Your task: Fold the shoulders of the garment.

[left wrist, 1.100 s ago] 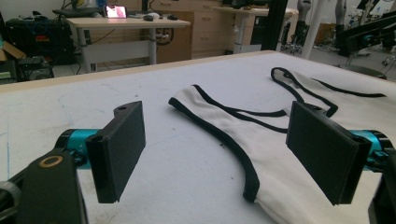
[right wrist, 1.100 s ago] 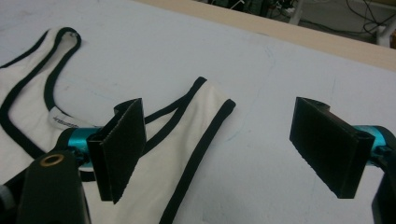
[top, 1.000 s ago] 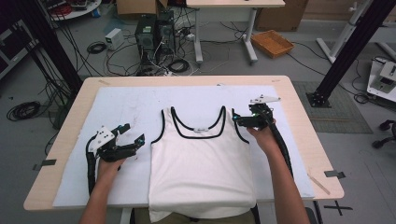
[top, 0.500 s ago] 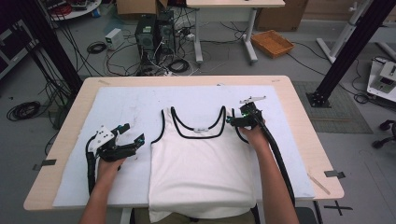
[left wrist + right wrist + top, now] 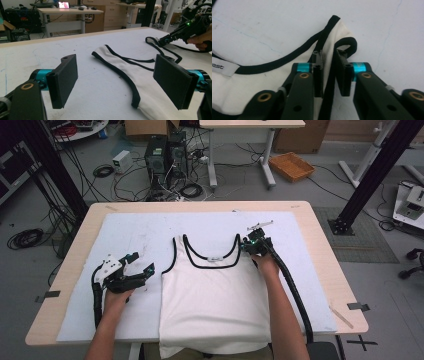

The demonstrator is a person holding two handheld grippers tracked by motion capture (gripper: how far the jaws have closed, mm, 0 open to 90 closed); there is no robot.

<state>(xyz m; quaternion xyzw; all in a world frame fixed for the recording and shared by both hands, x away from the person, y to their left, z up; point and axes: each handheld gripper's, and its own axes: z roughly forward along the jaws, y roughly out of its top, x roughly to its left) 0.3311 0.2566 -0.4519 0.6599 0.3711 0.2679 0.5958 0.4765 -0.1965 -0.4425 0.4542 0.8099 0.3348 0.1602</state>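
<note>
Tank top (image 5: 212, 295) lies flat mid-table, hem over the near edge. Right gripper (image 5: 250, 244) just slid in from beside it onto the shoulder strap (image 5: 329, 50), jaws nearly pinching it. Fold coming, probably. Left gripper (image 5: 137, 270) waits spread wide.

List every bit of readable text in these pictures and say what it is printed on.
"est": the end of a word on the white neck label of the tank top, right gripper view; the rest is cut off.
The same label in the high view: too small to read.
Screen on the far desk, left gripper view: blurred, unreadable.
</note>
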